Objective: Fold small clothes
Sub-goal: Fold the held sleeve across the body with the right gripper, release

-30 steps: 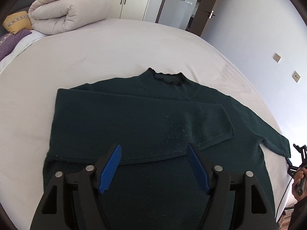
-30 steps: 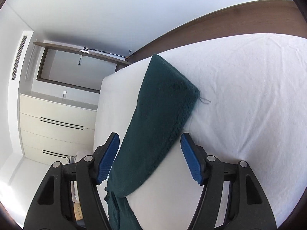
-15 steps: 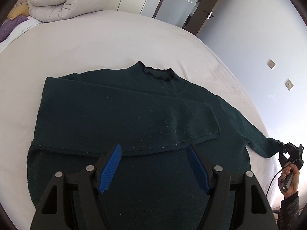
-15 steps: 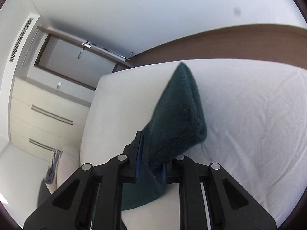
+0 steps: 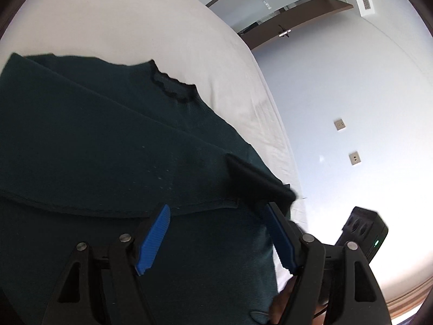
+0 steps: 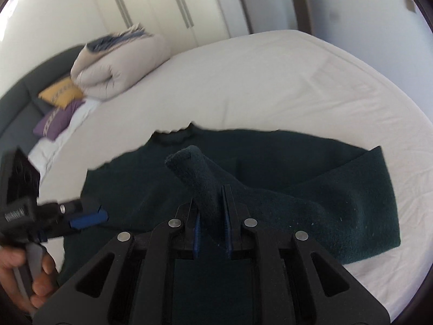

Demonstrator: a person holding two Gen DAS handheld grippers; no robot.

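A dark green sweater (image 5: 108, 146) lies flat on the white bed (image 5: 151, 27), collar away from me, one sleeve folded across its body. My left gripper (image 5: 216, 233) is open and empty, low over the sweater's lower part. My right gripper (image 6: 211, 227) is shut on the other sleeve's cuff (image 6: 194, 173) and holds it lifted over the sweater body (image 6: 270, 162). That sleeve (image 5: 254, 178) rises just right of my left gripper. The left gripper also shows at the left of the right wrist view (image 6: 89, 216).
A rolled beige duvet (image 6: 119, 62) and yellow and purple pillows (image 6: 59, 108) lie at the head of the bed. Wardrobes (image 6: 162, 8) and a door stand behind. The bed's right edge (image 5: 286, 146) runs beside a pale wall with sockets.
My right gripper closed on the sleeve cuff, lifted it off the bed and carried it inward over the sweater body. My left gripper dropped lower and tilted right, still open.
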